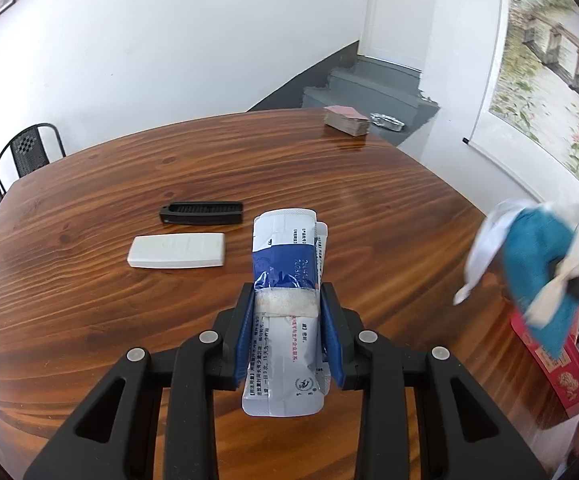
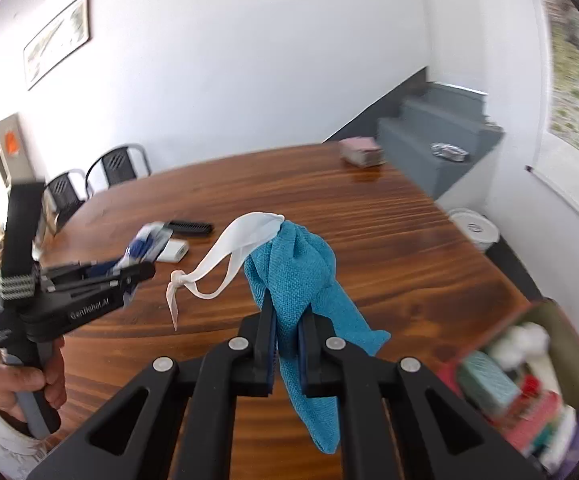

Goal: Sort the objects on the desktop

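Left wrist view: left gripper (image 1: 287, 312) angled down over the wooden bench (image 1: 389, 208), pinching a blue-white sachet bundle (image 1: 285, 264). Beyond the bundle on the bench: white remote (image 1: 177, 250), black comb (image 1: 201, 213) behind it, card stack (image 1: 346, 120) at the far edge. Grey steps (image 1: 365, 88) past the bench. Right of the bundle, blurred teal pouch (image 1: 537, 256) above a red box (image 1: 551, 368).

Right wrist view: right gripper (image 2: 287, 330) pressed together on the teal pouch, white drawstring (image 2: 233, 258) dangling. Only here: hand (image 2: 21, 384) gripping the left gripper's handle, storage bin (image 2: 529, 380) right of the bench.
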A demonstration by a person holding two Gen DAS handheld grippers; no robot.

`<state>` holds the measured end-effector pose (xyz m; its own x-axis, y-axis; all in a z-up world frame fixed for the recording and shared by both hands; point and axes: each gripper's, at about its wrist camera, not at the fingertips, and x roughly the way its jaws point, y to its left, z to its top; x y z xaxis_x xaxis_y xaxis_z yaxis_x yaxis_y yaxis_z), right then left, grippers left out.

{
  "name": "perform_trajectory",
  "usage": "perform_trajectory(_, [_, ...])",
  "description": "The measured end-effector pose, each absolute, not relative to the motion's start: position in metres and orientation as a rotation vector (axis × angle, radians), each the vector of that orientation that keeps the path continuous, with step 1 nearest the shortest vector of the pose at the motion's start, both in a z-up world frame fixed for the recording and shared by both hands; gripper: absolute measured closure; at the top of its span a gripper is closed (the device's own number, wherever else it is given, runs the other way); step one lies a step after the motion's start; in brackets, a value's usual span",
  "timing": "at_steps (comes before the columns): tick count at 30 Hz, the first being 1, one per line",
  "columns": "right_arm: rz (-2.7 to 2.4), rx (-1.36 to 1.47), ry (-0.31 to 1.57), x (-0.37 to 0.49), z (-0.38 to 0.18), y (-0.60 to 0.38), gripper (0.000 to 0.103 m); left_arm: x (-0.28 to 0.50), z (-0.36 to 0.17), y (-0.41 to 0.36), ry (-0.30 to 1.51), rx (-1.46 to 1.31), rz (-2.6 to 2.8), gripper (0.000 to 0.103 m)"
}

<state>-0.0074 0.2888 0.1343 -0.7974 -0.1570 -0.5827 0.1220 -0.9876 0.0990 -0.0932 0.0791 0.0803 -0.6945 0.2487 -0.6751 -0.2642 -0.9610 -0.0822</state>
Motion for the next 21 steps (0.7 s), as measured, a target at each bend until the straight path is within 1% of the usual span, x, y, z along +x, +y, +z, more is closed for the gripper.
perform_trajectory(2, [-2.895, 0.893, -0.110, 0.008, 0.145, 0.307, 0.094, -0.088, 0.081, 0.086, 0.049, -1.045, 2.653, 0.069])
perform_trajectory(5, [-2.985, 0.864, -0.099, 0.028, 0.158, 0.332, 0.094, -0.079, 0.083, 0.095, 0.063, -1.032, 2.630, 0.069])
perform_trajectory(8, [-3.080, 0.878, -0.119, 0.041, 0.162, 0.366, 0.094, -0.070, 0.085, 0.104, 0.076, -1.019, 2.609, 0.069])
perform_trajectory(14, [-3.210, 1.003, -0.183, 0.039, 0.155, 0.426, 0.094, -0.049, 0.091, 0.121, 0.078, -0.995, 2.573, 0.069])
perform_trajectory(21, [-3.213, 1.174, -0.111, 0.013, 0.139, 0.455, 0.094, -0.026, 0.100, 0.147, 0.092, -0.960, 2.534, 0.069])
